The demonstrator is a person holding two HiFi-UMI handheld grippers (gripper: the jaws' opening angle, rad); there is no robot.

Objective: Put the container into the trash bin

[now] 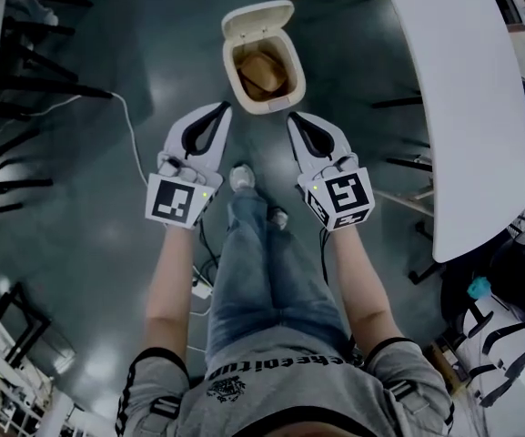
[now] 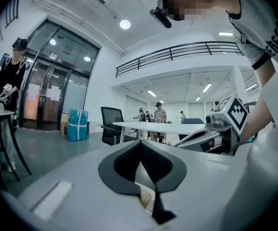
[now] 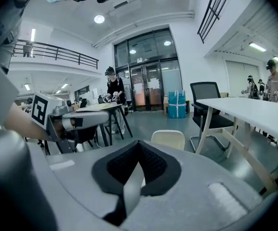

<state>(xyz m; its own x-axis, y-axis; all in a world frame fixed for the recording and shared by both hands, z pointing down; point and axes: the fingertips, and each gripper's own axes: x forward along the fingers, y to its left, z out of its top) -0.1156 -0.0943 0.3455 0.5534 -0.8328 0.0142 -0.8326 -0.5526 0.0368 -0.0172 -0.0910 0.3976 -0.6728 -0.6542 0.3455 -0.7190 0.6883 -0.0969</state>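
1. The person stands on the dark, glossy floor (image 1: 89, 244) and looks straight down at a cream trash bin (image 1: 300, 78) just ahead of their feet.
2. The bin's lid (image 1: 257, 21) is flipped open toward the far side.
3. The container (image 1: 262, 71), a brown thing, lies inside the bin, below the rim; I can't make out its exact shape.
4. The left hand-held gripper (image 1: 223, 112) is held out near the bin's left near edge. Its jaws are clenched tip to tip with nothing between them (image 2: 139, 143).
5. The right hand-held gripper (image 1: 295, 121) is just near of the bin's right near corner. It is likewise clenched and empty, its tips meeting (image 3: 139, 142).
6. Both grippers point toward the bin without touching it, and they stay apart from each other with one grey shoe (image 1: 241, 178) showing between them.
7. A long white surface (image 1: 467, 107) runs along the right side, well apart from the bin.
8. A white cable (image 1: 131, 139) trails over the floor to the left.
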